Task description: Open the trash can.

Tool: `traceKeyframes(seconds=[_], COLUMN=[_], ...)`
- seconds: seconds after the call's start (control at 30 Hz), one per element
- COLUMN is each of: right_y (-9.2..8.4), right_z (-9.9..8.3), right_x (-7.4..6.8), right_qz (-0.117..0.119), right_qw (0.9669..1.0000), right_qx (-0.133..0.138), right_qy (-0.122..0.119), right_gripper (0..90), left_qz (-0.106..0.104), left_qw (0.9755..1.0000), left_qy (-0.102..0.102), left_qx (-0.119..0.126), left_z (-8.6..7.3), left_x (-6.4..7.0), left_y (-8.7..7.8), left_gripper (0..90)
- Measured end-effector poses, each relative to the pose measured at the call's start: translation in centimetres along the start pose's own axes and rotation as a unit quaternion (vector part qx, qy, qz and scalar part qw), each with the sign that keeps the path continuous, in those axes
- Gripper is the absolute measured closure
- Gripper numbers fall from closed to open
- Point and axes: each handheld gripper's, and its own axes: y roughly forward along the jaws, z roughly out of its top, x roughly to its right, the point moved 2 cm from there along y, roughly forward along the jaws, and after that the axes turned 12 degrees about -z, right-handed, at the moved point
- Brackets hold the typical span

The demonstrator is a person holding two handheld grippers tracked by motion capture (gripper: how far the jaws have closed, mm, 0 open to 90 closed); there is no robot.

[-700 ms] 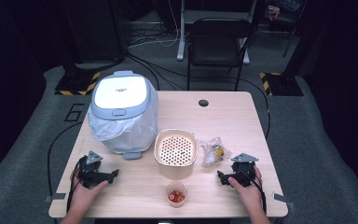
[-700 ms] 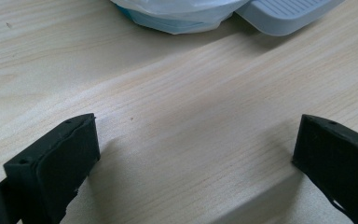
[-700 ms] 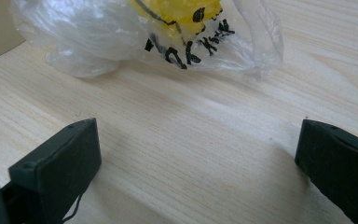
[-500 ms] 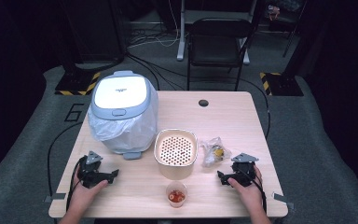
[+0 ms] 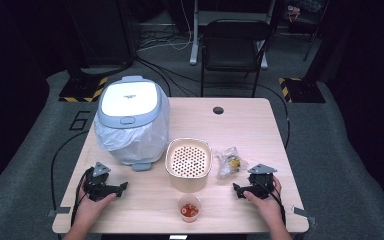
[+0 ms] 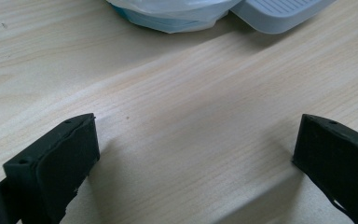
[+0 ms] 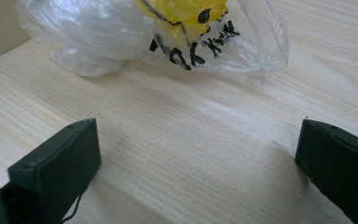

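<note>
**A:** What surrounds the work area?

**B:** A light wooden table [image 5: 250,130] stands on grey carpet [image 5: 340,165]. At twelve o'clock, beyond the table, a black folding chair [image 5: 235,47] faces it.

**A:** Anything else on the floor?

**B:** Black cables [image 5: 160,75] trail across at eleven o'clock. Yellow-and-black striped plates [image 5: 82,92] sit at ten and two o'clock. A pale numeral six [image 5: 80,120] is marked at nine o'clock.

**A:** And the light?

**B:** Bright over the table, dark at the room's edges.

high: overhead, forward-down | tongs views: close, low | shared: table [image 5: 260,130]
</note>
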Motion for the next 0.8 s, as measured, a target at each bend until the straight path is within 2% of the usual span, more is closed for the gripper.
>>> traceKeyframes(seconds=[0.03, 0.1, 0.13, 0.17, 0.3, 0.37, 0.47, 0.53, 0.57, 0.63, 0.67, 0.7, 0.73, 0.77, 0.8], right_y=[0.0, 0.0, 0.0, 0.0, 0.0, 0.0, 0.0, 0.0, 0.0, 0.0, 0.0, 0.0, 0.0, 0.0, 0.0], right_z=[0.0, 0.0, 0.0, 0.0, 0.0, 0.0, 0.0, 0.0, 0.0, 0.0, 0.0, 0.0, 0.0, 0.0, 0.0], right_x=[0.0, 0.0, 0.0, 0.0, 0.0, 0.0, 0.0, -0.1, -0.1, -0.1, -0.1, -0.1, -0.1, -0.1, -0.1], right_qz=[0.000, 0.000, 0.000, 0.000, 0.000, -0.001, -0.001, -0.001, -0.001, -0.001, -0.001, -0.001, -0.001, -0.001, -0.001], right_qw=[1.0000, 1.0000, 1.0000, 1.0000, 1.0000, 1.0000, 1.0000, 1.0000, 1.0000, 1.0000, 1.0000, 1.0000, 1.0000, 1.0000, 1.0000], right_qx=[0.000, 0.000, 0.000, 0.000, 0.000, -0.002, -0.002, -0.001, -0.001, -0.001, -0.001, -0.001, -0.001, -0.001, -0.001], right_qy=[0.001, 0.000, -0.001, 0.000, -0.001, 0.003, 0.003, 0.003, 0.003, 0.003, 0.003, 0.003, 0.003, 0.003, 0.003], right_gripper=[0.0, 0.0, 0.0, 0.0, 0.0, 0.0, 0.0, 0.0, 0.0, 0.0, 0.0, 0.0, 0.0, 0.0, 0.0], left_qz=[-0.002, -0.002, 0.001, 0.003, 0.002, 0.001, 0.008, 0.008, 0.008, 0.007, 0.002, -0.001, -0.003, -0.002, -0.006], left_qw=[1.0000, 1.0000, 1.0000, 0.9998, 0.9999, 1.0000, 0.9998, 0.9999, 0.9999, 0.9996, 0.9995, 0.9996, 0.9997, 0.9995, 0.9997], left_qy=[0.003, 0.003, 0.001, -0.010, -0.010, -0.003, -0.013, -0.011, -0.012, -0.011, -0.010, -0.008, -0.007, -0.010, -0.009], left_qx=[-0.007, -0.005, 0.000, 0.014, 0.008, -0.004, 0.013, 0.001, 0.005, 0.023, 0.030, 0.027, 0.025, 0.030, 0.024], left_z=[0.0, 0.0, 0.0, 0.0, 0.0, 0.0, 0.0, 0.0, 0.1, 0.1, 0.1, 0.1, 0.2, 0.2, 0.2], left_x=[0.0, 0.0, 0.0, 0.1, 0.1, 0.0, 0.2, 0.2, 0.3, 0.6, 0.7, 0.9, 1.0, 1.2, 1.3], left_y=[-0.1, -0.1, 0.0, 0.2, 0.1, -0.1, 0.2, 0.1, 0.0, 0.0, -0.2, -0.3, -0.4, -0.4, -0.5], left_gripper=[0.0, 0.0, 0.0, 0.2, 0.2, 0.2, 0.2, 0.1, 0.5, 7.3, 15.4, 29.9, 29.9, 34.2, 39.5])
